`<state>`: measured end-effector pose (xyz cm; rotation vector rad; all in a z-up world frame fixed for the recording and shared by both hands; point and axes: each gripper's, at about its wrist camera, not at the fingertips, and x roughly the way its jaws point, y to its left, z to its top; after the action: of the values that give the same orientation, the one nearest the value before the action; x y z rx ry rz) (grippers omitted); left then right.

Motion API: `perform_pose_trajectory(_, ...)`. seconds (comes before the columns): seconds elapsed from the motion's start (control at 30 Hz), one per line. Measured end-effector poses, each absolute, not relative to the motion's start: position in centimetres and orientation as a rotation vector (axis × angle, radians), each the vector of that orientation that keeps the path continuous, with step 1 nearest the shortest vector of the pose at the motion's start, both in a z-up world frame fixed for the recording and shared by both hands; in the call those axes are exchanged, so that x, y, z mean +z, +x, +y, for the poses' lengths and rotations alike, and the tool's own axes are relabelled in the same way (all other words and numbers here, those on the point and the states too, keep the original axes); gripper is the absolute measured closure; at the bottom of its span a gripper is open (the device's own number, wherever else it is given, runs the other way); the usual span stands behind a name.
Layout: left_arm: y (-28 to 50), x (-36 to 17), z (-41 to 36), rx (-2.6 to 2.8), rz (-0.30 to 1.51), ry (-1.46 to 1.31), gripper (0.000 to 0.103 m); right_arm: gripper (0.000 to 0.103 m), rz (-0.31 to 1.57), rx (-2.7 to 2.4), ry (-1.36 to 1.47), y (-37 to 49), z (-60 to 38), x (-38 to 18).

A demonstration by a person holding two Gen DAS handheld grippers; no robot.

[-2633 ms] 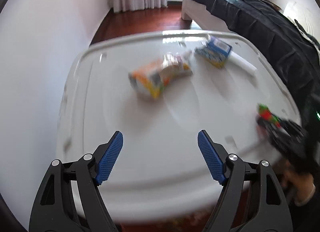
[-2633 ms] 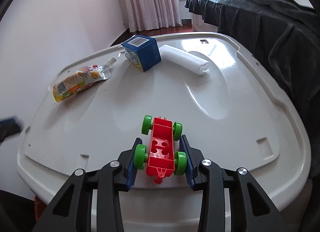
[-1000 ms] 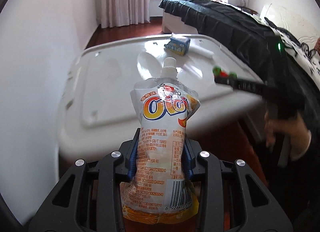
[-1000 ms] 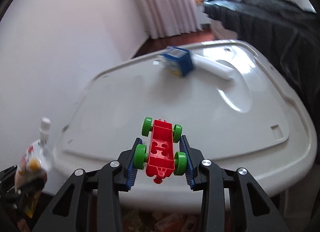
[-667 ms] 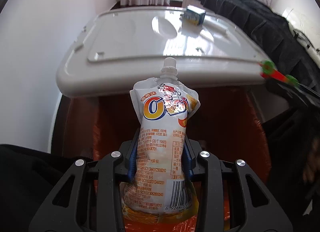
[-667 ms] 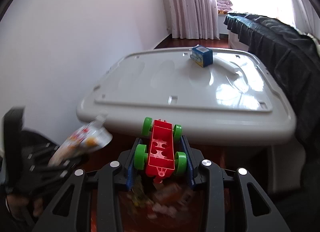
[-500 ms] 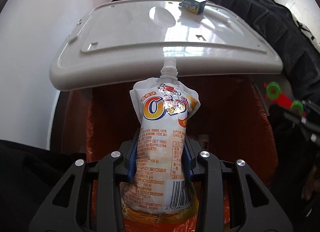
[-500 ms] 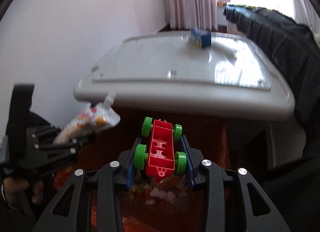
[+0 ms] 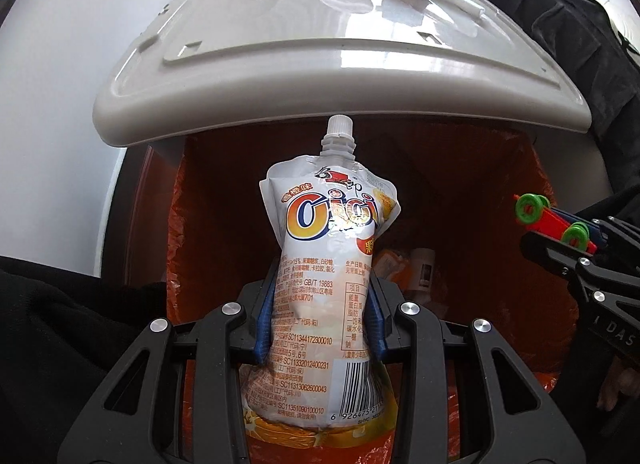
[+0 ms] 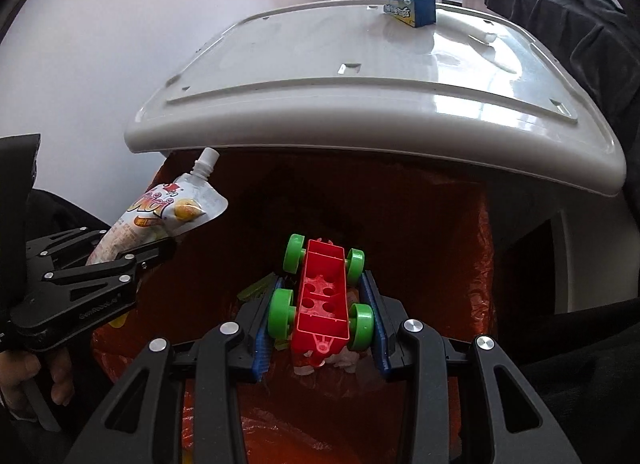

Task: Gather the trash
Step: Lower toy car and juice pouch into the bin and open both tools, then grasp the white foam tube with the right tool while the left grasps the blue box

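Left gripper (image 9: 320,320) jaws clamp the soft, crushable drink pouch (image 9: 326,264) mid-body; right gripper (image 10: 320,316) jaws clamp the rigid toy car (image 10: 322,296) by its wheels

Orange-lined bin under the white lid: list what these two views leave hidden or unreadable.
- Bin contents: left wrist view, mostly covered by the drink pouch; right wrist view, by the red toy car.
- Back of the bin: both views, hidden under the white lid.
- Pouch bottom: cut off behind the left gripper.
- Blue carton print: too small in both views.
- White roll behind the carton: washed out by glare.
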<state>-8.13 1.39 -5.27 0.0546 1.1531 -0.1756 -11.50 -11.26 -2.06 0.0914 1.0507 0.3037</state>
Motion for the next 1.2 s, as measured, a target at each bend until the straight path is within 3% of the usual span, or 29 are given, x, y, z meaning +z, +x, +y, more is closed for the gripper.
perform_pose_trajectory(0.3, -8.0, -5.3, 1.1, -0.187, 1.162, 0.063, 0.064, 0.060, 1.064, 0.289, 0.111, -11.4, -11.7, -2.3)
perform_pose_trajectory(0.33, -8.0, -5.4, 1.0, -0.182, 1.167, 0.073, 0.061, 0.054, 1.064, 0.283, 0.116, -11.3, -11.9, -2.2)
perform_pose_trajectory(0.37, -8.0, -5.5, 0.9, -0.168, 1.171, 0.088, 0.047, 0.041, 1.056, 0.272, 0.122, -11.4, -12.1, -2.1)
perform_pose_trajectory(0.4, -8.0, -5.5, 0.9, -0.161, 1.171, 0.089, 0.033, 0.039, 1.044, 0.264, 0.132, -11.5, -12.3, -1.9)
perform_pose_trajectory(0.73, -7.4, -3.7, 2.4, -0.207, 1.177, -0.018, 0.032, 0.039, 0.971, 0.307, 0.258, -8.1, -15.9, 2.7)
perform_pose_trajectory(0.87, -5.8, -0.3, 2.1, -0.238, 1.120, 0.043, 0.032, 0.037, 0.912, 0.300, 0.191, -2.9, -18.3, 6.0)
perform_pose_trajectory(0.97, -3.5, 2.3, 1.6, -0.267, 1.090, 0.063, 0.031, 0.031, 0.859, 0.275, 0.086, 1.8, -19.9, 7.7)
perform_pose_trajectory(1.2, 3.0, 5.6, 0.0, -0.305, 1.063, -0.002, 0.026, 0.031, 0.904, 0.270, -0.070, 14.1, -23.3, 5.3)
